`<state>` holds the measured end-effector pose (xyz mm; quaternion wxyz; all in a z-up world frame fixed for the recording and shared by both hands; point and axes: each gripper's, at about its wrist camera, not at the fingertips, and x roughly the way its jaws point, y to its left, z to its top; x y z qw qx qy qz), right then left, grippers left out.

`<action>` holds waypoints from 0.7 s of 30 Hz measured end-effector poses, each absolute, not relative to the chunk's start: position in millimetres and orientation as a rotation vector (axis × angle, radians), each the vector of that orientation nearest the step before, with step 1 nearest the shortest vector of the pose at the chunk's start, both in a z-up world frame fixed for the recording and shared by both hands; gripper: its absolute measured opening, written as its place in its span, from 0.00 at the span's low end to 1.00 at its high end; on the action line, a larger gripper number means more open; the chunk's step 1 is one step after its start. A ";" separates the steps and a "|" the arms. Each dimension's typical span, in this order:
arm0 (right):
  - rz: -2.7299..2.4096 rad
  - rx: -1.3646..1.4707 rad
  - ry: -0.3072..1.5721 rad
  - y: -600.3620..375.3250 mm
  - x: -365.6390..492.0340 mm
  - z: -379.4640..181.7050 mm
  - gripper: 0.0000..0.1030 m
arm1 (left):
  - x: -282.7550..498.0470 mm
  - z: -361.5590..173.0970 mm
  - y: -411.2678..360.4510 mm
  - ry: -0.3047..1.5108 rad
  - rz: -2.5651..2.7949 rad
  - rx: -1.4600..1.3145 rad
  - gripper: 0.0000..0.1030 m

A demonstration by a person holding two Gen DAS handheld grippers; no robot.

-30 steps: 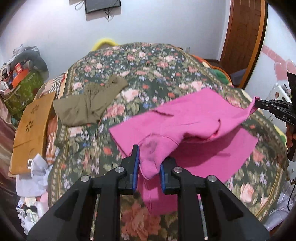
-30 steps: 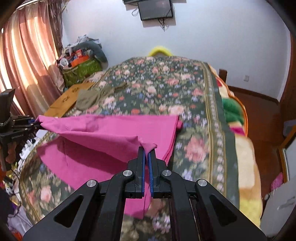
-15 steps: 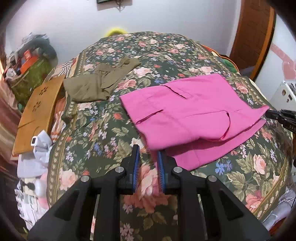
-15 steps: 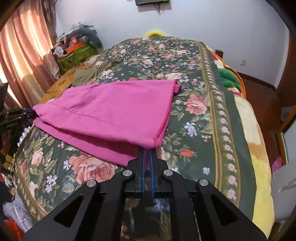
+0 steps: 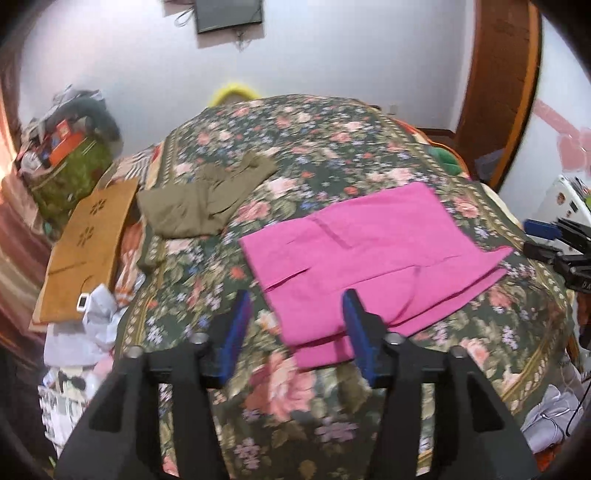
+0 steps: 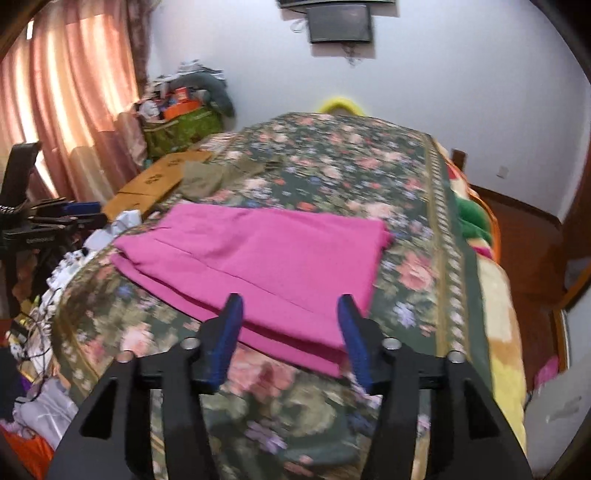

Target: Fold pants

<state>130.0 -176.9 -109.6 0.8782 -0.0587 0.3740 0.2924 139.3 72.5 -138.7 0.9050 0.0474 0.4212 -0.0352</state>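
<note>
Now the pink pants lie folded flat on the floral bedspread, at the near end of the bed, doubled so that a lower layer shows as a strip along the near edge. Both grippers have just been opening and hang above the cloth with nothing pinched. The left gripper stands with its blue-padded jaws well apart over the near left corner of the pants; the fabric lies below the gap and neither pad presses on it. The right gripper likewise has its jaws spread wide over the near right corner of the pants, free of the cloth. In the left wrist view the right gripper also shows at the right edge, just beside the right end of the pants. Farther up the bed, to the left, lies an olive-green garment, well apart from the pink one. A tan cardboard piece rests off the left side of the bed, with a green bag piled with clutter beyond it. A dark screen hangs on the far wall, and pink curtains cover the left side of the room in the right wrist view
</note>
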 end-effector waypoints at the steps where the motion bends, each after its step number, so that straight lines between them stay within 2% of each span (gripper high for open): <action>1: 0.630 -0.131 0.783 -168.5 130.7 -110.6 0.53 | 141.7 -139.4 66.5 0.874 -0.086 0.107 0.59; 4: 0.697 -0.154 0.809 -146.4 133.8 -117.5 0.53 | 148.9 -145.8 49.3 0.898 -0.127 0.129 0.64; 18: 0.779 -0.263 0.905 -90.7 155.8 -156.3 0.52 | 164.5 -179.8 12.4 0.998 -0.241 0.164 0.64; 20: 0.787 -0.239 0.914 -90.0 159.7 -156.0 0.37 | 165.4 -182.4 7.7 1.001 -0.253 0.175 0.64; 21: 0.798 -0.223 0.922 -90.2 162.3 -155.8 0.33 | 166.1 -183.5 5.6 1.002 -0.257 0.180 0.64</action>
